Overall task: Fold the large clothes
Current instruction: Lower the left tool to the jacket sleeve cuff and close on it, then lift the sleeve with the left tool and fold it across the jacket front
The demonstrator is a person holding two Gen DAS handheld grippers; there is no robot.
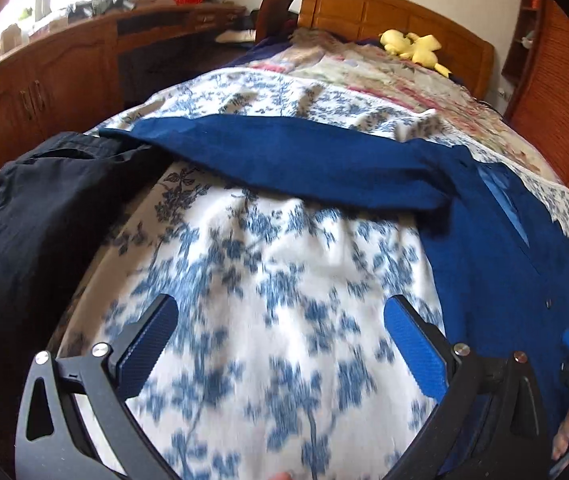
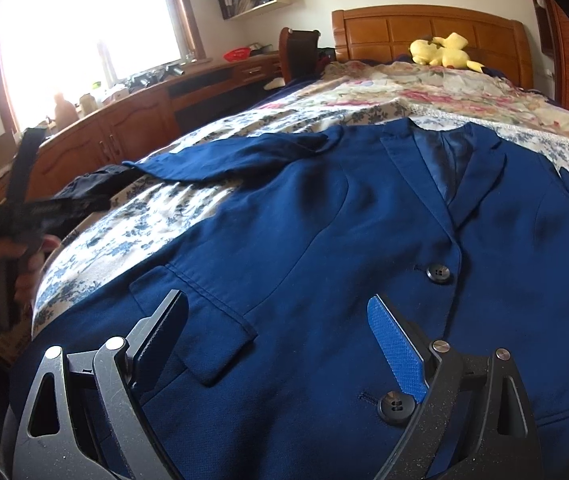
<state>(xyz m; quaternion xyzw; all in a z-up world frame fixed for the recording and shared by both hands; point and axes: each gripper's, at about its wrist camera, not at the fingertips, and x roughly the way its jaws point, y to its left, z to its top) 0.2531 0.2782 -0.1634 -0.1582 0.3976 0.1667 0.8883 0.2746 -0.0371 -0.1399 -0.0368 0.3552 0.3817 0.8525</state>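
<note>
At the far left a black garment lies bunched at the edge of the bed, with the cuff of the blue blazer's outstretched sleeve just beside or touching it. Next comes the left gripper, its fingers spread wide and holding nothing, poised above bare floral bedspread between the sleeve and the blazer body. The blue blazer itself lies face up and buttoned across the bed, collar toward the headboard. Over its lower front hangs the right gripper, also released and empty, one finger by the pocket flap, the other near the lower button. The risk, as I judge it, is that the left gripper pinches bedspread along with sleeve cloth, dragging the cover and skewing the fold; the sleeve could also snag the black garment when swung inward.
</note>
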